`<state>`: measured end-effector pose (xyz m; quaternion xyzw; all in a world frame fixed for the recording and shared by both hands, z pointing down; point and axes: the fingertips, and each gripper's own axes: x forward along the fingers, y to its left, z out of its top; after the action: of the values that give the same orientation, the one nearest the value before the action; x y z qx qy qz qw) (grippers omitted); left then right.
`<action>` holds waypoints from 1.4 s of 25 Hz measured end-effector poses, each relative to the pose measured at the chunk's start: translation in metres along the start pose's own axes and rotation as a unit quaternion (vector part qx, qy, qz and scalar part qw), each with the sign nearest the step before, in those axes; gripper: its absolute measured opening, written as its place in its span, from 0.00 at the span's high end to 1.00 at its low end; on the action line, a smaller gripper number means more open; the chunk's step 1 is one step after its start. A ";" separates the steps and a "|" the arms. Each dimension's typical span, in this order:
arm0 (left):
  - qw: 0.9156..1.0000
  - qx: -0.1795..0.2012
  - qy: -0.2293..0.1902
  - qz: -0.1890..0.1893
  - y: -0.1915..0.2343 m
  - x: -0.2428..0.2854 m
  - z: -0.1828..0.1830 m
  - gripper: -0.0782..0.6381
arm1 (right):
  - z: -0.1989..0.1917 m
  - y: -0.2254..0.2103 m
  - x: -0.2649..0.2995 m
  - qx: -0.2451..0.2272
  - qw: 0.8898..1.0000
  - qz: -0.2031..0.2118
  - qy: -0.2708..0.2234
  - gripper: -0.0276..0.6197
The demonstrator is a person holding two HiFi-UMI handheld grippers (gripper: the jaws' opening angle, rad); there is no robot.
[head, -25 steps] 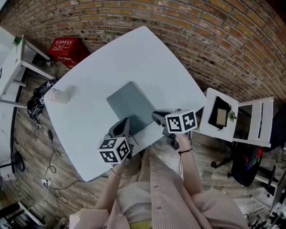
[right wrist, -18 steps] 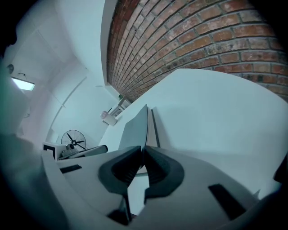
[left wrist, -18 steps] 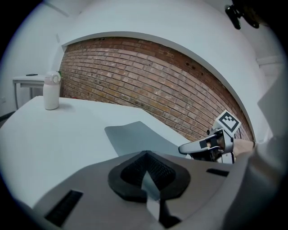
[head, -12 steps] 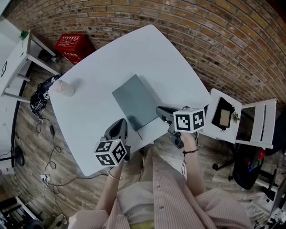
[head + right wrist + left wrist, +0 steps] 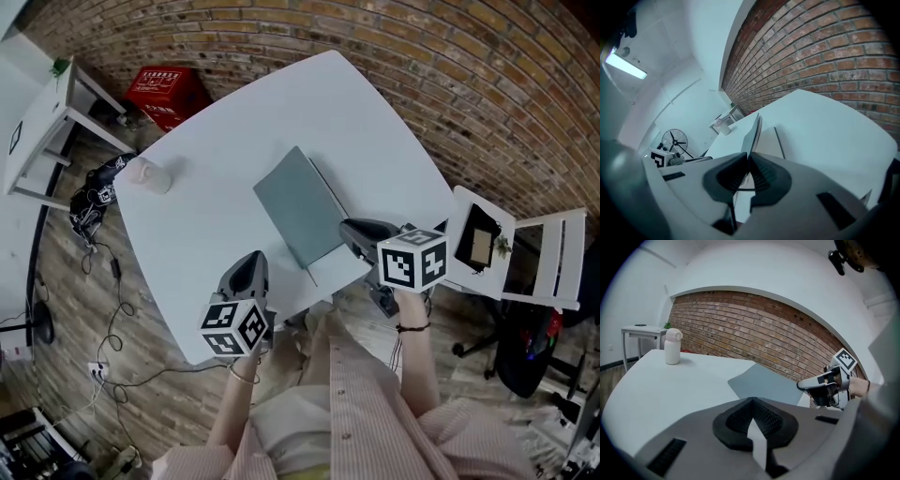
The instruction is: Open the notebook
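Observation:
A grey-green notebook [image 5: 298,206] lies in the middle of the white table [image 5: 216,159]. My right gripper [image 5: 349,231] is shut on the near right corner of its cover. In the right gripper view the cover [image 5: 753,133] stands lifted, seen edge on between the pads [image 5: 761,171], with a pale page [image 5: 769,140] below it. My left gripper [image 5: 246,272] hovers over the table's front edge, apart from the notebook, its jaws together with nothing in them. From the left gripper view the notebook [image 5: 771,383] and the right gripper [image 5: 805,385] are ahead to the right.
A small white bottle [image 5: 150,175] stands near the table's far left corner. On the floor are a red crate [image 5: 169,94], a dark bag [image 5: 94,202] and cables. A white side table [image 5: 478,246] and a chair stand at the right, a white desk [image 5: 37,131] at the left.
My left gripper has drawn back from the notebook's near edge toward the table's front. My right gripper has risen, taking the cover's corner up with it.

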<state>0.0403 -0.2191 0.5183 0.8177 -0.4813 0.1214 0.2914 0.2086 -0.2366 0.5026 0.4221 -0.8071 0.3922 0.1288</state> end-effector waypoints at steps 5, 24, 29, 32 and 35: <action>1.000 -0.009 -0.003 -0.006 0.011 -0.020 -0.008 0.90 | 0.003 0.023 -0.003 -0.036 0.999 -0.021 -0.010 0.91; 1.000 -0.007 -0.018 -0.008 0.067 -0.102 -0.017 0.90 | -0.009 0.106 0.009 -0.085 0.989 -0.097 -0.066 0.91; 0.999 -0.017 -0.022 -0.017 0.074 -0.116 -0.019 0.90 | -0.015 0.122 0.017 -0.106 0.985 -0.119 -0.071 0.91; 0.999 -0.013 -0.020 -0.022 0.077 -0.122 -0.022 0.90 | -0.019 0.129 0.021 -0.114 0.983 -0.129 -0.072 0.91; 0.999 -0.014 -0.019 -0.026 0.080 -0.129 -0.025 0.90 | -0.023 0.135 0.023 -0.130 0.978 -0.145 -0.073 0.91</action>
<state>-0.0918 -0.1414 0.5052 0.8281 -0.4668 0.0910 0.2968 0.0857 -0.1877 0.4595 0.5416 -0.7889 0.2288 0.1788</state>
